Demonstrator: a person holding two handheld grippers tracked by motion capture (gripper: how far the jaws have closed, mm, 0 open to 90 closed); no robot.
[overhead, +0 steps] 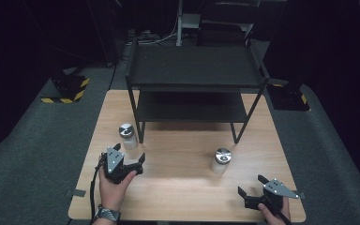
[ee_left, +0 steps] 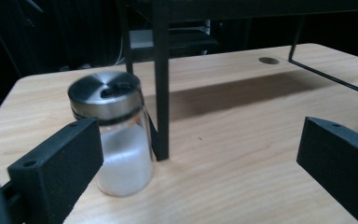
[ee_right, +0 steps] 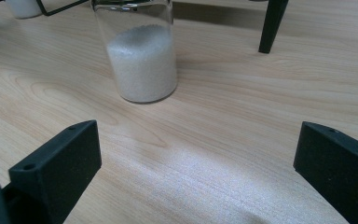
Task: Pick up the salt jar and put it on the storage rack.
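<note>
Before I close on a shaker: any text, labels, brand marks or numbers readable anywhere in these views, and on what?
No readable text in any view.
Left shaker: plain steel lid and clear glass, no label.
Right shaker: bare glass, no print.
Black shelf rack: no markings.
Table: plain wood grain.
Yellow-black hazard stripes on a floor base: a warning pattern, no words.

A two-tier rack (overhead: 194, 79) stands at the table's (overhead: 178, 187) twelve o'clock edge. One shaker (overhead: 127, 136) sits just beside the rack's front left leg (overhead: 141, 131), at about ten o'clock from the table's middle. A second shaker (overhead: 221, 161) stands at four o'clock. The left gripper (overhead: 130, 157) lies at six o'clock of the first shaker; the right gripper (overhead: 251, 185) at five o'clock of the second.
</note>
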